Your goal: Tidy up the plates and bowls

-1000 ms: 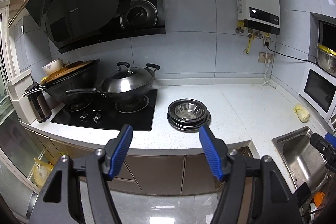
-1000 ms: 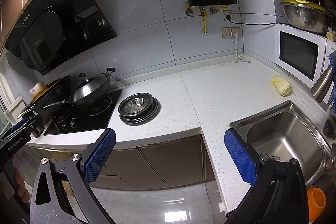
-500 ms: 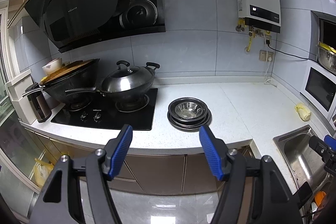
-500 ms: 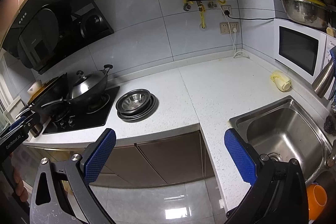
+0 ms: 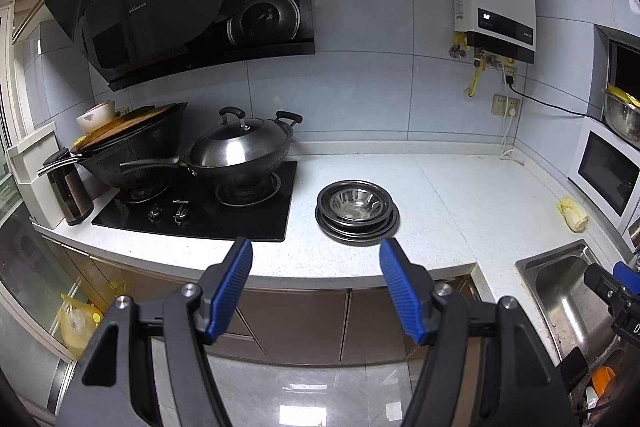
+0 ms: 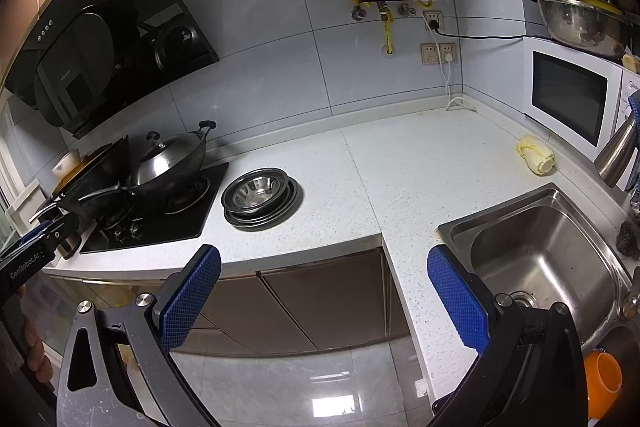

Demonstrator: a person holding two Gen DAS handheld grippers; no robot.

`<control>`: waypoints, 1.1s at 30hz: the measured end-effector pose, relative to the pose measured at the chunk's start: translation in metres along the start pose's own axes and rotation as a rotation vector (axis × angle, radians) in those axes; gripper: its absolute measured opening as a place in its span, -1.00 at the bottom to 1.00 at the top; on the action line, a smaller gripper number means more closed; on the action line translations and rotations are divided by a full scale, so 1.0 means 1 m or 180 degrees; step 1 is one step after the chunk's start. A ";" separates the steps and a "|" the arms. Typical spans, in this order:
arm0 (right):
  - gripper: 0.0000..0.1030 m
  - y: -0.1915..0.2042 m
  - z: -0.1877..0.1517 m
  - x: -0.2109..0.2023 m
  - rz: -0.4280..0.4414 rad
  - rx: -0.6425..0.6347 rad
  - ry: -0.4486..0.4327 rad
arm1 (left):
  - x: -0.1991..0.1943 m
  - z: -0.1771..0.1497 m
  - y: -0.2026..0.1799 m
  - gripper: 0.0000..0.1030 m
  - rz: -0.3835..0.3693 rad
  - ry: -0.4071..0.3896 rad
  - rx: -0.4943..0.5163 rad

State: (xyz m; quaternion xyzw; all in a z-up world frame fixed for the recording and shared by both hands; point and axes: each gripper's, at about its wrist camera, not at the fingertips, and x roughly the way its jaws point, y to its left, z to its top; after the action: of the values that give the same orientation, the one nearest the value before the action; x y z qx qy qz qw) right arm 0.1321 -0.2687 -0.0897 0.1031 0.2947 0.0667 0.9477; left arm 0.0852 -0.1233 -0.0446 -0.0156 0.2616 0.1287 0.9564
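We find the dishware gathered in one place: a nested stack of dark round metal plates with a shiny steel bowl on top (image 5: 357,209) stands on the white speckled countertop (image 5: 440,199), just right of the black glass hob (image 5: 192,211). In the left wrist view the stack lies ahead of the left gripper (image 5: 316,263), beyond the gap between its jaws and nearer the right-hand one. In the right wrist view the same stack (image 6: 260,197) sits ahead of the right gripper (image 6: 324,275) and toward its left-hand jaw, well apart from it.

Both grippers hang off the front edge of the counter, over the floor. The jaws of each stand spread wide with nothing between them; the right one is spread the wider.

As to progress, we judge the pieces to be already collected into a single pile, plates below and bowl uppermost. We cannot tell whether this is the starting arrangement or the finished one. No other loose plates show on the counter. The stainless steel sink (image 6: 540,259), ahead of the right-hand jaw of the right gripper, holds no dishes that we can see. If work remains, neither gripper has contact with the stack.
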 end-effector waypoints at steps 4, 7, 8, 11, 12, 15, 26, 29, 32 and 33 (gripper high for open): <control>0.97 0.002 -0.002 0.000 -0.0013 -0.0024 0.0013 | 0.000 0.000 0.002 0.25 0.0008 -0.0011 0.0010; 0.97 0.004 -0.002 0.000 -0.0009 -0.0038 0.0019 | 0.001 -0.001 0.004 0.25 0.0017 -0.0005 0.0015; 0.97 0.004 -0.002 0.000 -0.0009 -0.0039 0.0019 | 0.001 -0.001 0.004 0.25 0.0015 0.0001 0.0015; 0.97 0.006 -0.003 0.001 -0.0003 -0.0044 0.0022 | 0.001 -0.002 0.003 0.25 0.0026 0.0004 0.0023; 0.97 0.006 -0.003 0.001 -0.0003 -0.0042 0.0021 | 0.001 -0.002 0.004 0.25 0.0029 0.0010 0.0027; 0.97 0.007 -0.003 0.002 0.0002 -0.0040 0.0026 | 0.002 -0.003 0.004 0.25 0.0019 0.0025 0.0023; 0.97 0.007 -0.003 0.002 0.0008 -0.0039 0.0027 | 0.002 -0.005 0.005 0.25 0.0020 0.0036 0.0023; 0.97 0.007 -0.003 0.003 0.0004 -0.0030 0.0030 | 0.004 -0.005 0.006 0.25 0.0022 0.0046 0.0026; 0.97 0.006 -0.003 0.003 -0.0002 -0.0028 0.0035 | 0.008 -0.005 0.008 0.25 0.0047 0.0043 0.0034; 0.97 0.006 -0.003 0.003 -0.0008 -0.0032 0.0033 | 0.008 -0.005 0.009 0.25 0.0054 0.0027 0.0032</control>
State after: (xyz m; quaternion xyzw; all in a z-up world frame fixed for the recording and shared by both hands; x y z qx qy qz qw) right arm 0.1329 -0.2620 -0.0924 0.0977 0.2994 0.0675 0.9467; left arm 0.0868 -0.1137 -0.0530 -0.0091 0.2663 0.1353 0.9543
